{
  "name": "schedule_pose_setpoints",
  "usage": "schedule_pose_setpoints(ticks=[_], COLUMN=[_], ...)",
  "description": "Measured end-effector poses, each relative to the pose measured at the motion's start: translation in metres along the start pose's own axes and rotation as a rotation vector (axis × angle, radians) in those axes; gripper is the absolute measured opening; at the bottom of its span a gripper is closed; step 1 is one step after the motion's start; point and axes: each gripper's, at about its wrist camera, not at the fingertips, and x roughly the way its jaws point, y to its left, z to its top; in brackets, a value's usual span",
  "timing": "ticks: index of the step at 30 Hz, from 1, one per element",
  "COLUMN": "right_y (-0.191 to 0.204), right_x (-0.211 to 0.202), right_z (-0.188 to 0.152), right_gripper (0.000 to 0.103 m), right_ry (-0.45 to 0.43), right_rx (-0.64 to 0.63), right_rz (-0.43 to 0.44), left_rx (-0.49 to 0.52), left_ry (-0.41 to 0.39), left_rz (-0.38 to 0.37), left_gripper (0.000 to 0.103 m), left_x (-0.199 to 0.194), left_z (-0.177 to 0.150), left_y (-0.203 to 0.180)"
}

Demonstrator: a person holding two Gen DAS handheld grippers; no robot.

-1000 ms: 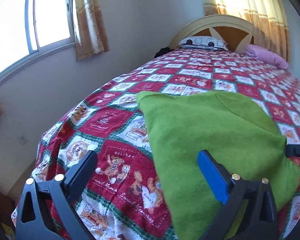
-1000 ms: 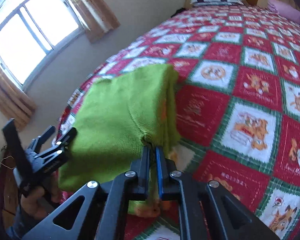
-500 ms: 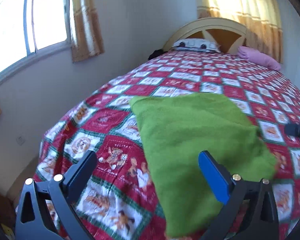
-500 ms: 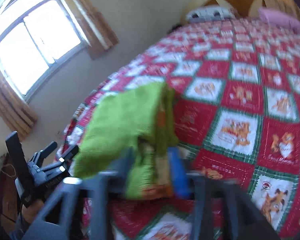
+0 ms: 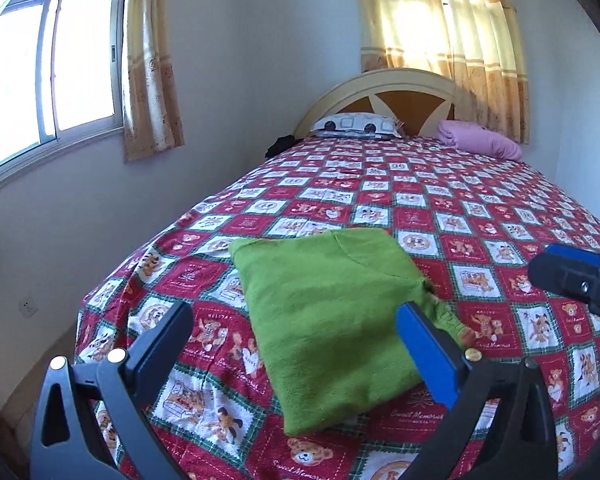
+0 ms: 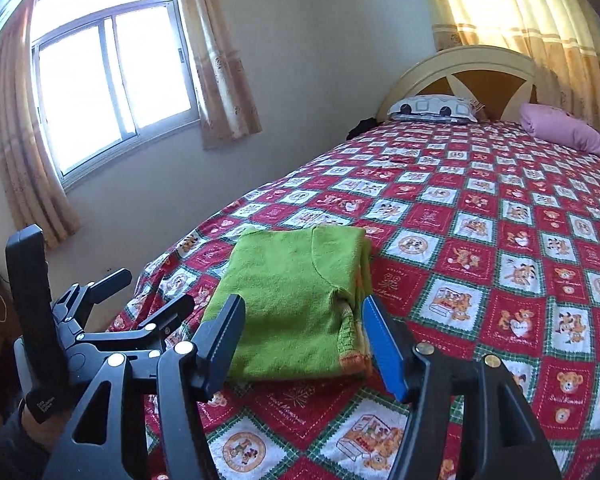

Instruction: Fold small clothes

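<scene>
Folded lime-green knitted garment [image 5: 332, 320] lies on the near left part of the red-and-white patchwork bedspread [image 5: 480, 208], both grippers released above it.

The left gripper [image 5: 292, 344] has its jaws spread wide with nothing between them, and the right gripper [image 6: 304, 340] is likewise splayed and empty, hovering just short of the garment's near edge. The garment rests as a compact rectangle close to the bed's near left corner, its orange-trimmed ribbed hem [image 6: 354, 344] peeking out on the right side where layers stack unevenly. Likely risk: a finger catching that loose hem could drag the top layer and undo the fold; a nudge toward the left could also slide the bundle off the bed's edge, since it sits near it.
</scene>
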Motion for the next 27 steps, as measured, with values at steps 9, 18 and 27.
schedule_pose_setpoints(ticks=[9,18,27], right_y=[0.0016,0.0054,0.0081], right_x=[-0.0077,-0.0078,-0.0114], right_z=[-0.0031,-0.0046,-0.0074], right_gripper=[0.062,0.063,0.063], right_ry=[-0.004,-0.002,-0.01], right_rx=[-0.001,-0.008,-0.01], right_rz=[0.001,0.004,0.005], left_rx=[-0.011,-0.011,-0.013], left_ry=[0.001,0.004,0.002], left_rz=[0.002,0.004,0.009], left_gripper=[0.103,0.103,0.103], left_x=[-0.0052,-0.0053,-0.0056], left_z=[-0.0021,-0.0028,-0.0032], left_y=[-0.0029,-0.0032,-0.0041])
